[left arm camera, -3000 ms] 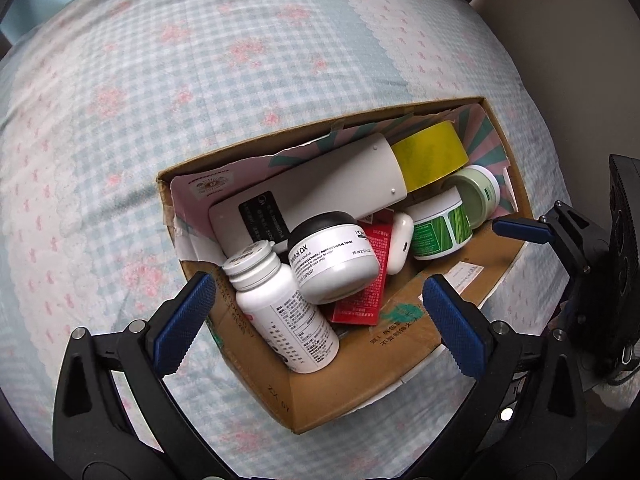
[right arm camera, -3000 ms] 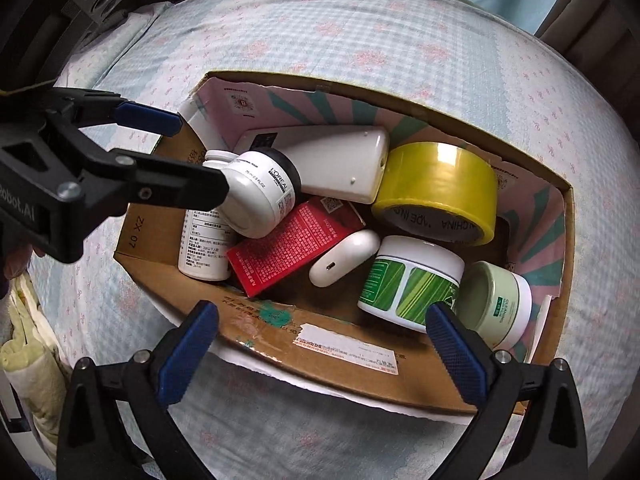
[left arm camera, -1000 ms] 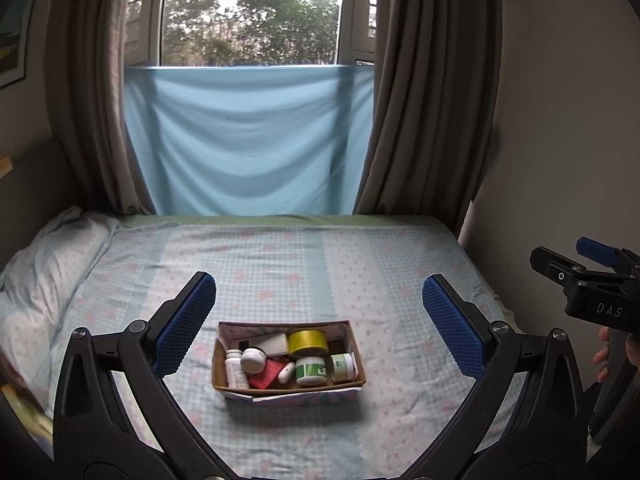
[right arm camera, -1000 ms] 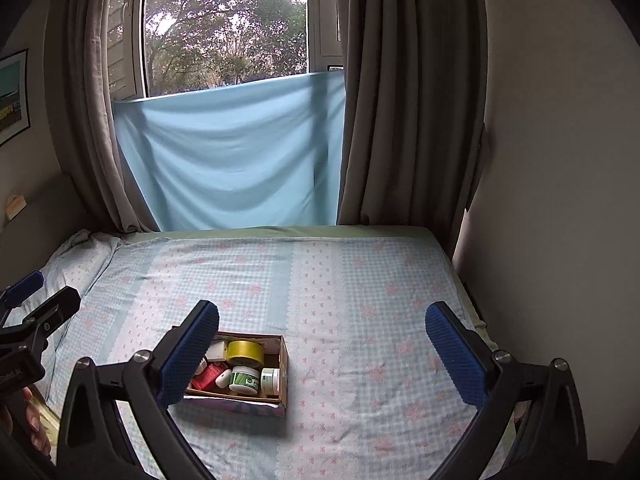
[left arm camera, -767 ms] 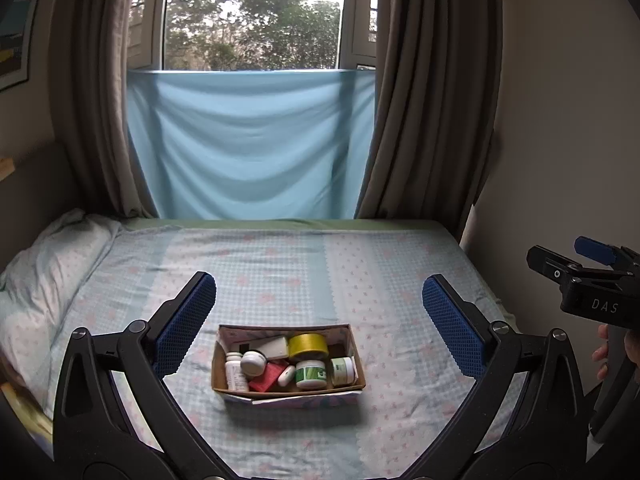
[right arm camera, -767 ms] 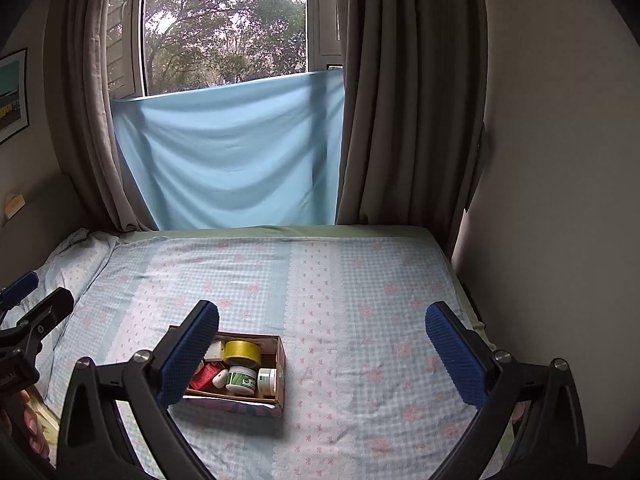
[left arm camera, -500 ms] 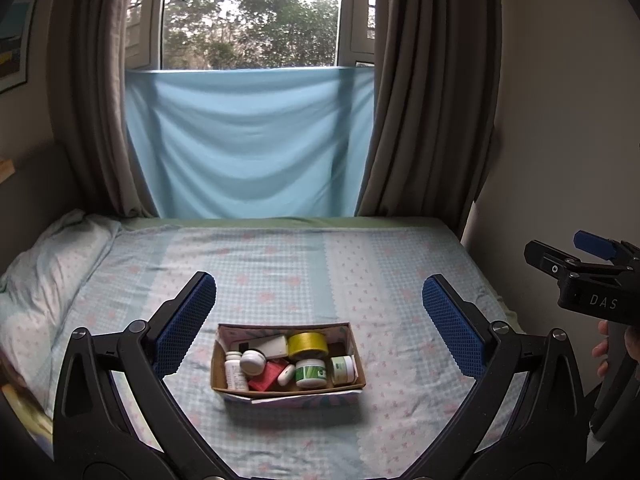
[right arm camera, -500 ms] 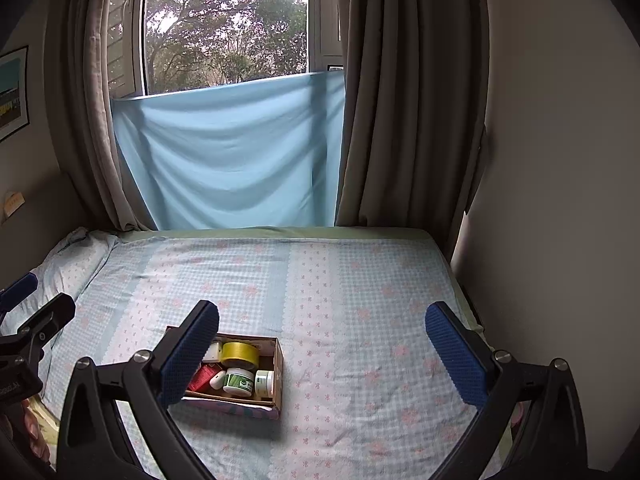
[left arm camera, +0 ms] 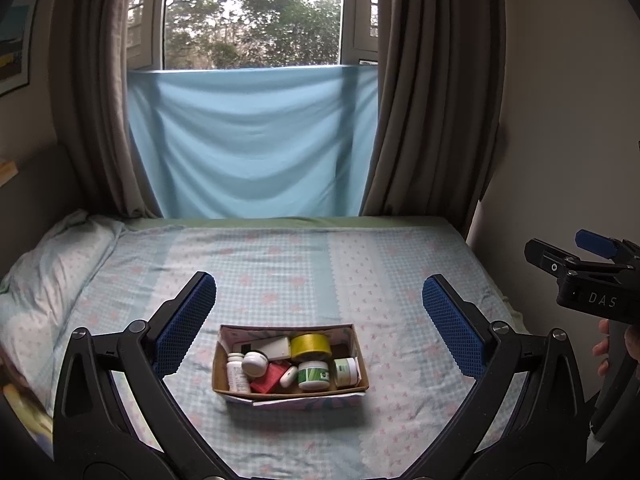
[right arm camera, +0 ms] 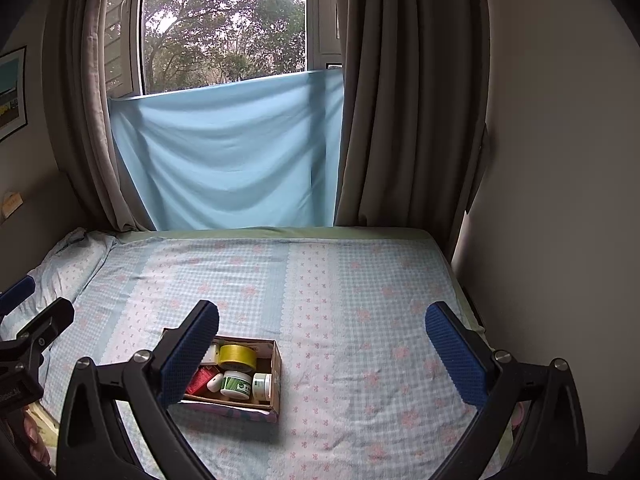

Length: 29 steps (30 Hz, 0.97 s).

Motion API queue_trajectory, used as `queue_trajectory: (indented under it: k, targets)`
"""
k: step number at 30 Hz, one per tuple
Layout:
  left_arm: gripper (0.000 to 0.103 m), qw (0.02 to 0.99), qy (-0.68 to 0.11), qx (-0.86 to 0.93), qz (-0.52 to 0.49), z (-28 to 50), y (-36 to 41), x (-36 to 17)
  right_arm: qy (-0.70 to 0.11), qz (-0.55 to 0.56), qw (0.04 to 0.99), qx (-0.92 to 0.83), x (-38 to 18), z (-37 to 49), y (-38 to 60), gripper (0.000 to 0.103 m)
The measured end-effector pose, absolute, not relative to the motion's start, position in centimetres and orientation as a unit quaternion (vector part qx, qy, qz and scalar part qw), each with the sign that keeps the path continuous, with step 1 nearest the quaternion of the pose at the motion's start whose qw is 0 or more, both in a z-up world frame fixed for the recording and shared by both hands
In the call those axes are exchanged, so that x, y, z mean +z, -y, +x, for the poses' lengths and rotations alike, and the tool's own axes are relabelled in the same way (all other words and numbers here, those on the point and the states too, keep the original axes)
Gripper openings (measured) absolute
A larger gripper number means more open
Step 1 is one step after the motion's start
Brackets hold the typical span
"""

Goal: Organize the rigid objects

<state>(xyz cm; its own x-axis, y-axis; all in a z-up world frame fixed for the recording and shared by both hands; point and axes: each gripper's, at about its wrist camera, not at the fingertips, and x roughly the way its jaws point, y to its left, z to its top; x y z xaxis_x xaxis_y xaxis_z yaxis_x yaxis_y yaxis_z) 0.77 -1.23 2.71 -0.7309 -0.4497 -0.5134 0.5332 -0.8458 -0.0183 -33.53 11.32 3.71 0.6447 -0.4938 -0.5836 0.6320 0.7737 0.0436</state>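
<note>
Left wrist view: cardboard box (left arm camera: 289,392) set on the bed (left arm camera: 280,272), near its front edge, framed between the fingers of the left hand-held gripper (left arm camera: 318,326), jaws wide apart and empty. Inside the box, packed touching one another: white pill bottle (left arm camera: 237,373), white jar with dark lid (left arm camera: 255,363), red carton (left arm camera: 271,377), small white case (left arm camera: 287,378), green-labelled jar (left arm camera: 313,375), pale green jar (left arm camera: 345,372), yellow tape roll (left arm camera: 310,347), long white device (left arm camera: 269,346) along the back wall. Right hand-held gripper (left arm camera: 588,254) visible at the right edge, held off the bed beside the wall; jaws also apart, nothing between them, as confirmed in the right wrist view (right arm camera: 322,346).

Right wrist view: same box (right arm camera: 276,368) partly hidden behind the left finger pad; rest of the bed bare, pillow (right arm camera: 68,260) at the far left.

Judged stage: all rigid items apparently gathered in the box, both grippers standing well back, task at or close to completion. For a clean finish: check that no item leans over the rim; if any adjustment is needed, approach from above with jaws kept open, grip one item only, avoid nudging the light box across the soft sheet.
</note>
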Motion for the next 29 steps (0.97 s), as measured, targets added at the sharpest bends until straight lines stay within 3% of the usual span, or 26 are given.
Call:
queue_trajectory:
  k: [29]
  targets:
    - [0.103,0.277,-0.083,-0.928,0.233,-0.1,1.4,3.0,-0.28,0.12,0.9,-0.313,3.0,-32.4,-10.2,0.103]
